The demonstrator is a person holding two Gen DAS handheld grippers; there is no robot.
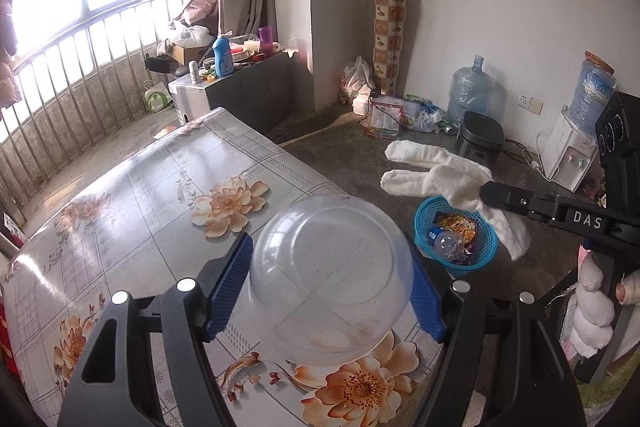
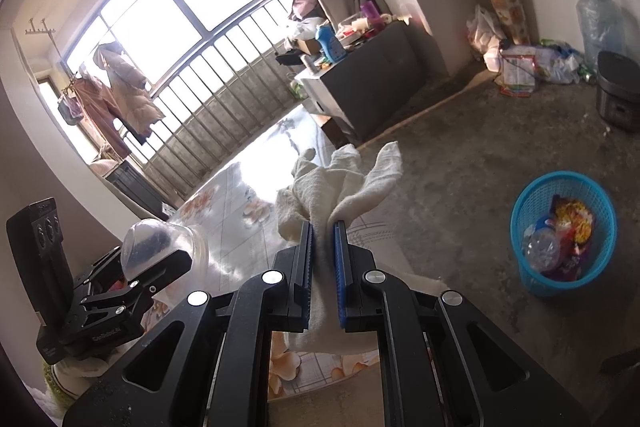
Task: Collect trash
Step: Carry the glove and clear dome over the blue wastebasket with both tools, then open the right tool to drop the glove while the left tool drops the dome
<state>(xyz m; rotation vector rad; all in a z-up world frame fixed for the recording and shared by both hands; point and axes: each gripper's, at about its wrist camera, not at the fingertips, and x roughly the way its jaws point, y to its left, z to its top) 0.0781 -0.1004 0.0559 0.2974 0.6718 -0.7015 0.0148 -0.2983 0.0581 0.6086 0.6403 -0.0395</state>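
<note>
- The left claw (image 1: pixel 330 283) stands spread wide, its blue pads pressed on either flank of a clear plastic bowl (image 1: pixel 332 267) held upside down above the counter (image 1: pixel 132 211); a broad grip suits a thin round wall that would slip from a narrow pinch.
- The right claw (image 2: pixel 324 227) is pressed nearly together, pinching a white cloth (image 2: pixel 340 183) that bunches and flops ahead of the pads (the loose ends hang free in the air).
- Seen from the left wrist, that cloth (image 1: pixel 440 179) hangs above and just behind the blue basket (image 1: pixel 486 247), probably kept out of the way while the bowl is carried.
- The basket sits on the floor (image 1: pixel 360 155) beside the counter's edge and already holds a crushed bottle (image 1: pixel 444 241) and bright wrappers (image 1: pixel 458 223).
- My guess: the bowl goes there next, so the left hand must cross the counter edge.
</note>
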